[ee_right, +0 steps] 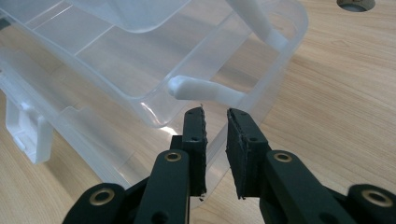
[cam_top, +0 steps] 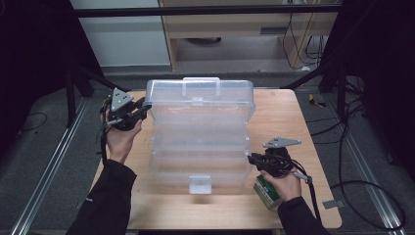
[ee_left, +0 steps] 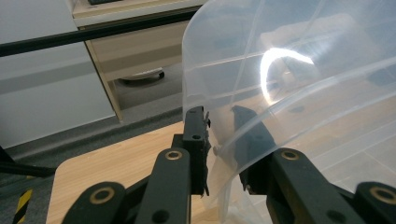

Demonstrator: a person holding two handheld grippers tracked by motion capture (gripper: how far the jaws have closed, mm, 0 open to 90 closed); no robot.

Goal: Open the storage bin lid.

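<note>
While left tongs (ee_left: 219, 140) straddle its lid corner, the organizer box (cam_top: 200, 132) sits between both tongs.

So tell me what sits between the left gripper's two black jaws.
The thin wall of the clear plastic box's raised lid runs between the left gripper's jaws, seen in the left gripper view.

I'm seeing a clear, colourless tiered plastic organiser box (cam_top: 200, 132) with milky-white latch tabs (cam_top: 200, 184), sitting on a pale wood-grain table (cam_top: 288, 117). Both grippers' jaws are showing black, with grey three-cornered top plates. Small green-and-white carton (cam_top: 266, 193) by my right hand. Sleeves are showing black.
</note>
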